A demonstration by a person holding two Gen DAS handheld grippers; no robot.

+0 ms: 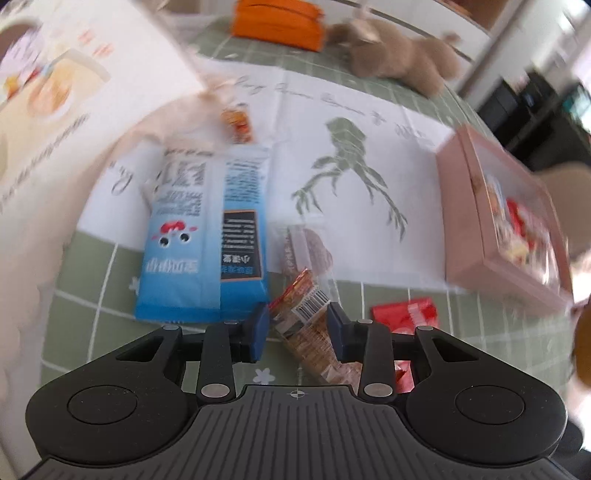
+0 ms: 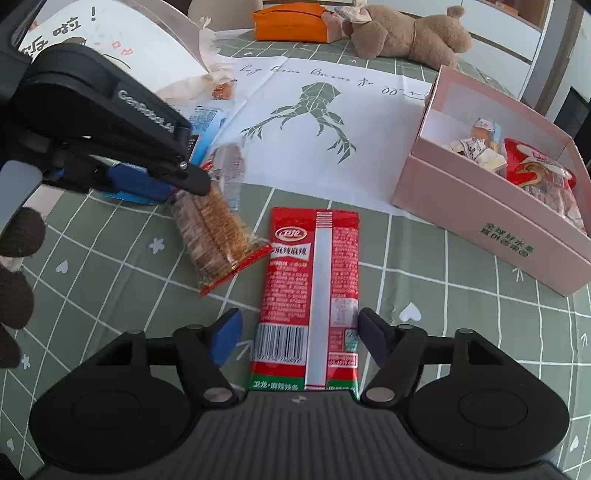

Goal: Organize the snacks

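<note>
My left gripper (image 1: 297, 326) is shut on a clear packet of brown crackers with red ends (image 1: 310, 332); the right wrist view shows the same gripper (image 2: 184, 184) clamped on the packet (image 2: 218, 232), which slants down to the green checked tablecloth. My right gripper (image 2: 299, 332) is open, its jaws either side of a red snack packet (image 2: 314, 284) lying flat on the cloth, not touching it. A pink box (image 2: 480, 221) holding several snacks stands at the right; it also shows in the left wrist view (image 1: 491, 229).
A blue-and-white snack bag (image 1: 199, 236) lies left of the crackers on a white paper sheet with a green figure (image 2: 314, 110). A clear date packet (image 1: 310, 251) lies beside it. An orange box (image 2: 291, 22) and a plush toy (image 2: 406, 33) sit at the back.
</note>
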